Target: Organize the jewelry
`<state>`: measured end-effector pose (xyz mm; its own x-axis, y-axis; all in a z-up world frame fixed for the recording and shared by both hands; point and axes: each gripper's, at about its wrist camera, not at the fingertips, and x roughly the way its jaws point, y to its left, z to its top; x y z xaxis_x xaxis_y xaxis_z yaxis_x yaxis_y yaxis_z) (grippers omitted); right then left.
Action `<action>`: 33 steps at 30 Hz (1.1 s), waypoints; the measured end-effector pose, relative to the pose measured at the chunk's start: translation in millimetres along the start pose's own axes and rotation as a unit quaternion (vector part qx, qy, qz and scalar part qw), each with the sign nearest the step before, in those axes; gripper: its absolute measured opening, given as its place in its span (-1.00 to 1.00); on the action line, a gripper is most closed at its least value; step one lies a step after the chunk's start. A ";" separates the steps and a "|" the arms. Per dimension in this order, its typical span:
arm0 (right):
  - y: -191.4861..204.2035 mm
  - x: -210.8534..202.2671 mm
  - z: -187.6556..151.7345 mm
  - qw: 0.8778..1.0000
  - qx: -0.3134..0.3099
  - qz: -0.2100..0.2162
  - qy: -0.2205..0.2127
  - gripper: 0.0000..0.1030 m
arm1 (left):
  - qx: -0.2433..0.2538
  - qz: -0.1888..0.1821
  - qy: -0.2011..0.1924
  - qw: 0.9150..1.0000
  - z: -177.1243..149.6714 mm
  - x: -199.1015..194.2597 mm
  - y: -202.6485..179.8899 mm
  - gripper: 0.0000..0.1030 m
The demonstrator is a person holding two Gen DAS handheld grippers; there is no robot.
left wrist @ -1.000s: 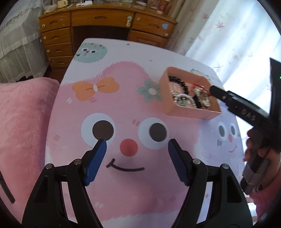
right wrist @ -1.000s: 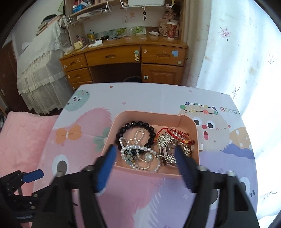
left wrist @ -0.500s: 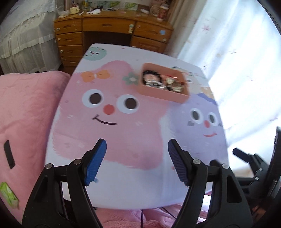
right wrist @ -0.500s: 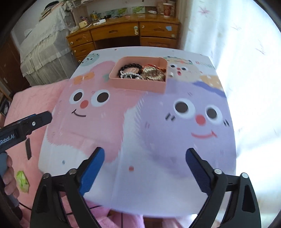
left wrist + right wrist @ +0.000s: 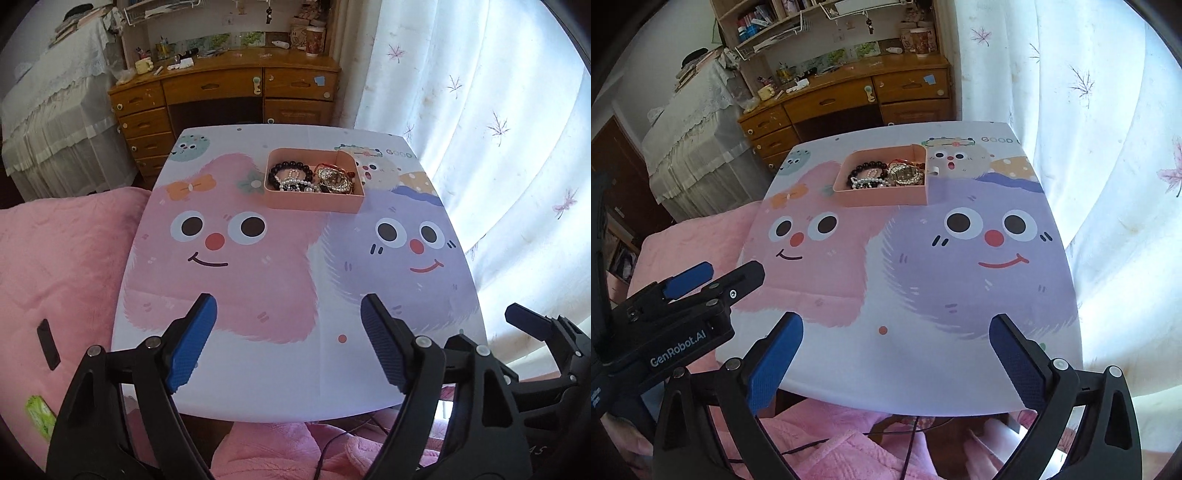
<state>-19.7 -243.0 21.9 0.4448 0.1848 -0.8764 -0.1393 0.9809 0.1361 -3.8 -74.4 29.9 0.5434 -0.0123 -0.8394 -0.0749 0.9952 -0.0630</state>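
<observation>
Left gripper [image 5: 286, 341]: jaws spread wide, nothing between the blue pads. It hangs over the near edge of the table [image 5: 258, 384], level with the right gripper [image 5: 895, 360], which is equally wide apart and holds nothing. Both tools sit well apart from the work, near the operator's lap; this reads as a rest position, not an approach.

The pink tray [image 5: 314, 201] stands on the far half of the printed tablecloth, between the pink and purple cartoon faces. All jewelry visible lies inside it: a black bead bracelet [image 5: 286, 170] at the left, a pearl strand [image 5: 293, 183] overlapping it, and a gold-coloured piece [image 5: 334, 179] with a red cord at the right. No item shows on the cloth outside the tray, so collection appears complete. Individual tangles cannot be resolved.
</observation>
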 end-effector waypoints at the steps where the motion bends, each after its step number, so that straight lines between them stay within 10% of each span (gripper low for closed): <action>1: -0.1 -0.2 0.9 1.000 0.002 -0.001 -0.003 0.98 | 0.002 0.006 -0.005 1.000 -0.1 -3.1 -0.1 0.58; 11: 12.9 -0.1 9.9 1.000 -0.015 0.003 -0.022 1.00 | -0.025 0.022 0.006 0.999 -0.2 0.0 22.7 0.99; 33: 2.0 10.6 1.9 1.000 0.005 -0.013 0.000 1.00 | -0.017 0.025 0.020 0.999 -13.4 2.4 18.5 0.99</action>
<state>-13.6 -239.0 13.8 0.4474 0.1598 -0.8799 -0.1186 0.9858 0.1188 -15.1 -57.3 19.5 0.5044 0.0331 -0.8628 -0.1295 0.9909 -0.0377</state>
